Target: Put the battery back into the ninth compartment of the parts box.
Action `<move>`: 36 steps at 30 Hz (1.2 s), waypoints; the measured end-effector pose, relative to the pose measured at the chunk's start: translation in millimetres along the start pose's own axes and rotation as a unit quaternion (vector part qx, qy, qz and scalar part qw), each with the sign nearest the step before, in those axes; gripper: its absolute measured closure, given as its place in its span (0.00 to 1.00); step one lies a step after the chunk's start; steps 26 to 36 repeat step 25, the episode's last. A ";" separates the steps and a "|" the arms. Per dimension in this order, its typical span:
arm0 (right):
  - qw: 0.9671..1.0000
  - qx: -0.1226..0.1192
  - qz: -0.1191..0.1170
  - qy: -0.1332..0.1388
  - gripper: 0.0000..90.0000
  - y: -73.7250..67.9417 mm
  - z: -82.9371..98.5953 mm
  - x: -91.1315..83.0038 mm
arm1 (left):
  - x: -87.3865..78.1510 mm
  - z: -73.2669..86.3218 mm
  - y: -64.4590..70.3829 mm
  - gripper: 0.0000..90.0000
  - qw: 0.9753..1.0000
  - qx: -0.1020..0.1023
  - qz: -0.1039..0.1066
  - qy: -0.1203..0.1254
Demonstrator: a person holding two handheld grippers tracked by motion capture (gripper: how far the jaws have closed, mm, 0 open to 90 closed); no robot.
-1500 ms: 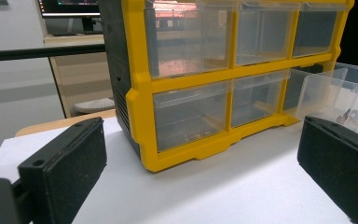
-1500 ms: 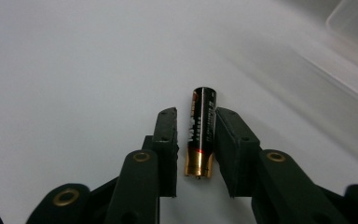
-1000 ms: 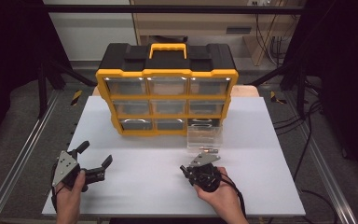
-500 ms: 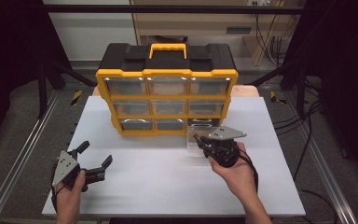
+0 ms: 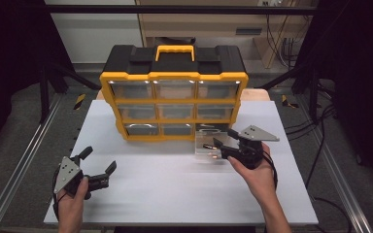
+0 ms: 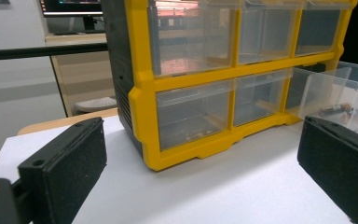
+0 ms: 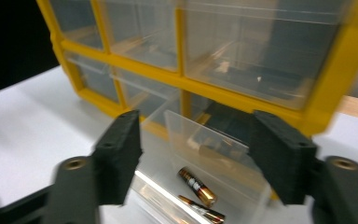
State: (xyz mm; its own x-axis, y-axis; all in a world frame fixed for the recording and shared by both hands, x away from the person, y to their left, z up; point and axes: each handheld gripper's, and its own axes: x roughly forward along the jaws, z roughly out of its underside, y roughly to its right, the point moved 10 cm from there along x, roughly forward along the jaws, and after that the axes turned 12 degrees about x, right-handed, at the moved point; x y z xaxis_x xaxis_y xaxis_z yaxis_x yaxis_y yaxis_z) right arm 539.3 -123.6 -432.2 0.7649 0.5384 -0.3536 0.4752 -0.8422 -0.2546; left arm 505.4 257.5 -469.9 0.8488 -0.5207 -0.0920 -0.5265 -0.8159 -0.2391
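Clear plastic forms the small rectangular drawer (image 5: 212, 148) that stands pulled out on the white matte counter (image 5: 175, 189), just in front of the lower right corner of the yellow-and-black plastic organiser cabinet (image 5: 174, 92), toward the counter's right edge. Its walls are thin, glossy and see-through. Inside lie two cylindrical batteries (image 7: 198, 185) with copper-and-black wrappers, side by side on the drawer floor.

Nine translucent drawer places show in the cabinet's yellow frame, three rows of three; the bottom right one is the dark open slot (image 5: 212, 129) behind the drawer. A yellow carry handle (image 5: 175, 50) sits on the black top.

Held over the drawer's right end, the right gripper (image 5: 223, 144) has a grey three-cornered plate on top. In the right gripper view its two black, grainy, block-shaped fingers (image 7: 120, 151) are spread wide, one to each side of the drawer's near end, with clear gaps to the plastic; they pinch nothing.

Near the counter's front left corner, the left gripper (image 5: 97, 162) is held in the person's left hand (image 5: 70, 204), well apart from the cabinet. Its two black fingers (image 6: 65, 170) are also spread wide with nothing between them, facing the cabinet's lower left corner.
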 end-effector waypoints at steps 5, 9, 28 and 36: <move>0.999 0.027 -0.006 0.026 0.17 20.0 11.0 -15.9 | -1.4 1.2 -3.0 0.01 1.000 -0.001 -0.005 -0.002; 0.999 0.012 -0.021 0.045 0.10 33.5 19.5 -29.6 | -1.0 2.4 -1.7 0.01 1.000 0.008 -0.005 -0.007; 0.992 -0.026 0.029 0.116 0.05 72.8 44.5 -65.5 | -4.5 3.3 -10.8 0.01 1.000 0.002 -0.008 0.000; 0.992 -0.026 0.029 0.116 0.05 72.8 44.5 -65.5 | -4.5 3.3 -10.8 0.01 1.000 0.002 -0.008 0.000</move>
